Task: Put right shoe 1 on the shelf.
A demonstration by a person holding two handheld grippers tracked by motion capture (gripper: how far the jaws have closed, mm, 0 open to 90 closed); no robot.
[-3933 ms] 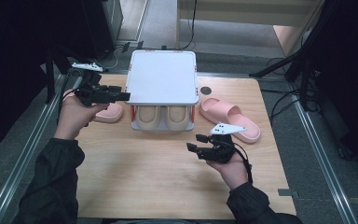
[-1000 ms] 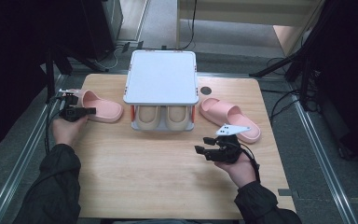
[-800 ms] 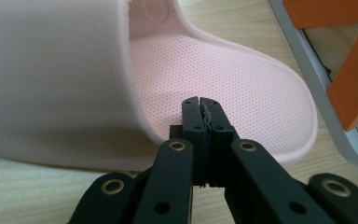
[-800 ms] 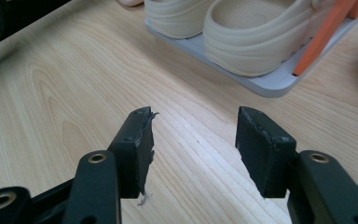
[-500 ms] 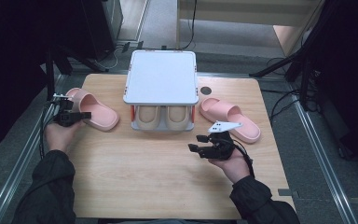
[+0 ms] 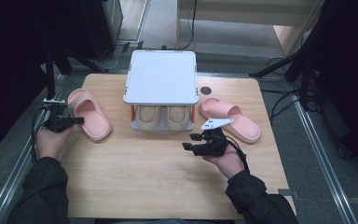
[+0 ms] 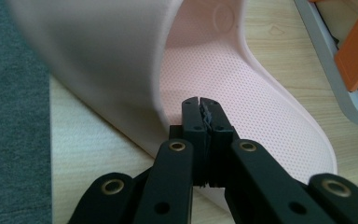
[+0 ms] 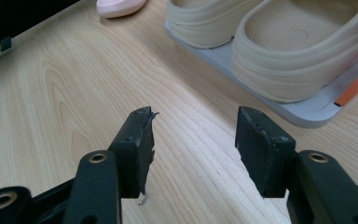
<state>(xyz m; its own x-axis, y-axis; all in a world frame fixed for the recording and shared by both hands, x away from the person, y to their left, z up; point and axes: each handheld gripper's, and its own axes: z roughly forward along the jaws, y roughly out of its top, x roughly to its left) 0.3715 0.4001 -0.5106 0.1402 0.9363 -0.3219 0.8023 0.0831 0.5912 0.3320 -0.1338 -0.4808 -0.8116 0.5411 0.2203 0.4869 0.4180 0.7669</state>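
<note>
The left tongs (image 7: 200,103) are shown clamped on the side rim of a pink slipper (image 6: 89,113) lying at the left of the tabletop (image 6: 140,182), while the right tongs (image 8: 193,135) are held wide and empty above bare wood before a two-tier shoe rack (image 6: 161,76) holding beige slippers (image 6: 161,116).

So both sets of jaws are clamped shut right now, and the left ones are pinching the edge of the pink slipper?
Not quite. Only the left gripper is shut, on the pink slipper's edge. The right gripper view shows its jaws standing apart over bare table, with nothing between them.
</note>
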